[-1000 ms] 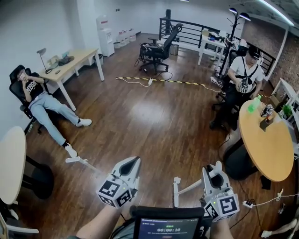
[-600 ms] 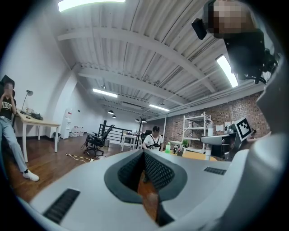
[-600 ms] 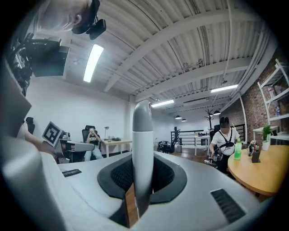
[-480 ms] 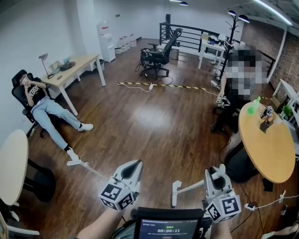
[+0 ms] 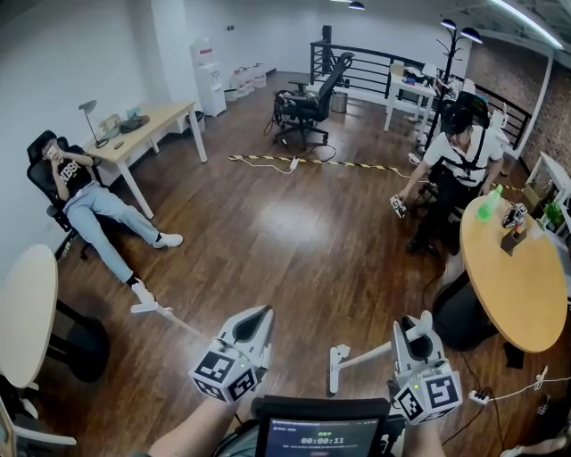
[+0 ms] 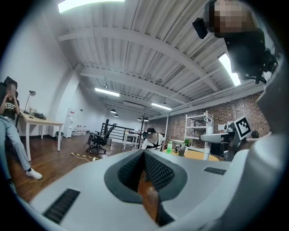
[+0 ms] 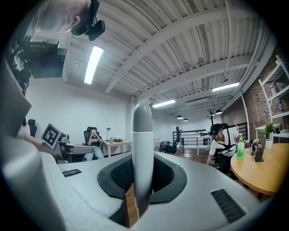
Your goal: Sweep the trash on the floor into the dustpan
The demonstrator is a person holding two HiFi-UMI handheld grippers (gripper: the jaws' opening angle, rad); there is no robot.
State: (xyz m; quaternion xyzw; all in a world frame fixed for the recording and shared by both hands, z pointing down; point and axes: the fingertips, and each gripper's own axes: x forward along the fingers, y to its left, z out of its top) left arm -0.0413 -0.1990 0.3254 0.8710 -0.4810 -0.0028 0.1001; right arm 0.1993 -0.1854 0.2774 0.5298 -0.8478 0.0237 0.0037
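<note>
Fingers of right gripper (image 7: 140, 168) clamp white handle (image 7: 142, 135) (rounded grey tip); left gripper (image 6: 145, 169) closed.

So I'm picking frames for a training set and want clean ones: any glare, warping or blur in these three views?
Head view: strong barrel distortion, with a pale glare patch on the wooden floor. Left gripper view: dark rounded corners, and the overhead light at the top edge is very bright. Right gripper view: the ceiling light strip is blown out, while the white handle reads clearly.
</note>
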